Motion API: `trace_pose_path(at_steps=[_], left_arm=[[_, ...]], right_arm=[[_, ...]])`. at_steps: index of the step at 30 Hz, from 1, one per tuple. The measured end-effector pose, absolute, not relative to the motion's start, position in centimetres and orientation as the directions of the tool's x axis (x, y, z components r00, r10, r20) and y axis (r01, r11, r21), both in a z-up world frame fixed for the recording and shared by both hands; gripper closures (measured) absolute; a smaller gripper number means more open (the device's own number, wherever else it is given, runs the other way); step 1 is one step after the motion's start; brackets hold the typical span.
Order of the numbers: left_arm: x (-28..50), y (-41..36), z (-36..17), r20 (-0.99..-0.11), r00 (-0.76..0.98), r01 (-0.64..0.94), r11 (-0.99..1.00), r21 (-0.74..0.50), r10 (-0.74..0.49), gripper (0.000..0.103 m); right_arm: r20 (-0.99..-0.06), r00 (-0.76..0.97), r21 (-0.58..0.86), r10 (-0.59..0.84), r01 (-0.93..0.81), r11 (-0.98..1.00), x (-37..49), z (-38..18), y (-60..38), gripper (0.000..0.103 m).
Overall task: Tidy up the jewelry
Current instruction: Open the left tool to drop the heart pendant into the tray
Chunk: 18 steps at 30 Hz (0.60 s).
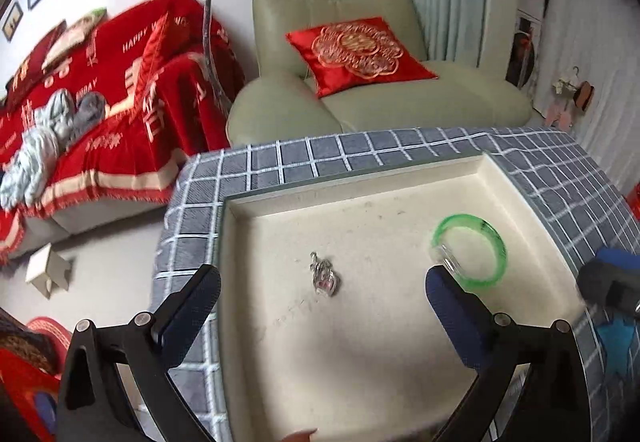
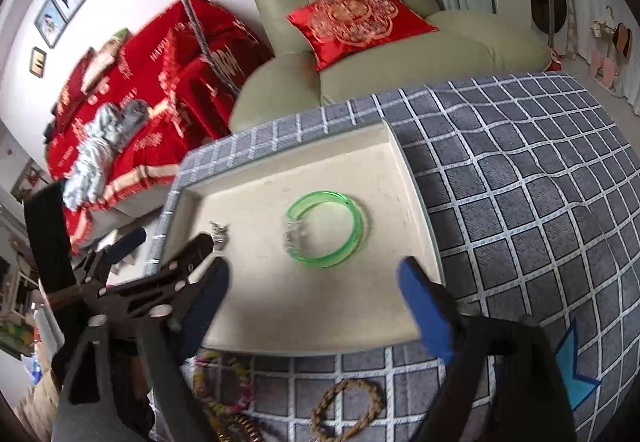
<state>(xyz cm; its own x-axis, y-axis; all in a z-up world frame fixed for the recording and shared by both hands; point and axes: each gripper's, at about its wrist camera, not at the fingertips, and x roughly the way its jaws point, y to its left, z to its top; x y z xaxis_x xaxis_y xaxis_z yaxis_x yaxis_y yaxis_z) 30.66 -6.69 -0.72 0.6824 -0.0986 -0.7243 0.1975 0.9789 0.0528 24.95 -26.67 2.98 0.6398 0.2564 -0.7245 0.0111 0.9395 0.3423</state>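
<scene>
A cream tray [image 1: 400, 362] [image 2: 304, 314] lies on the grey checked tablecloth. In it are a green bangle [image 1: 500, 242] [image 2: 352, 230] with a clear bracelet [image 1: 450, 262] [image 2: 292, 236] against it, and a small silver pendant [image 1: 326, 276] [image 2: 219, 232]. My left gripper [image 1: 324, 306] is open and empty above the tray, the pendant between its fingers; it also shows in the right wrist view [image 2: 168, 254]. My right gripper [image 2: 314, 294] is open and empty above the tray's near edge, short of the bangle.
A braided rope bracelet [image 2: 346, 408] and a beaded colourful strand [image 2: 224, 394] lie on the cloth [image 2: 540, 202] in front of the tray. A green armchair with a red cushion [image 1: 360, 54] and a red-covered sofa [image 1: 100, 114] stand behind the table.
</scene>
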Motion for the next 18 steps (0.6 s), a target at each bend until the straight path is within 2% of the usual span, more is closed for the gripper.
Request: trace_pose_path(at_steps=[3,6,13,18], left_arm=[[28.3,-5.7,0.0,-0.722,0.682,0.213,0.976,0.043,-0.117,0.0],[25.6,-4.9,0.1,-0.731,0.666,0.248,0.968,0.03,-0.148,0.0],[19.2,-2.2,-1.7,-0.775,0.608,0.244,0.97,-0.027,-0.174,0.0],[16.2,-0.8,-3.9,-0.821,0.544,0.196,0.978,-0.077,-0.174,0.0]], right_arm=[[-0.666,0.692,0.386,0.279,-0.001,0.922,22.8,4.1,-27.2,0.0],[-0.652,0.695,0.421,0.303,-0.001,0.907,20.9,4.9,-27.7,0.0],[-0.719,0.638,0.392,0.277,0.043,0.919,15.8,4.3,-28.4,0.0],[-0.801,0.572,0.274,0.176,0.09,0.957,11.8,1.6,-28.1,0.0]])
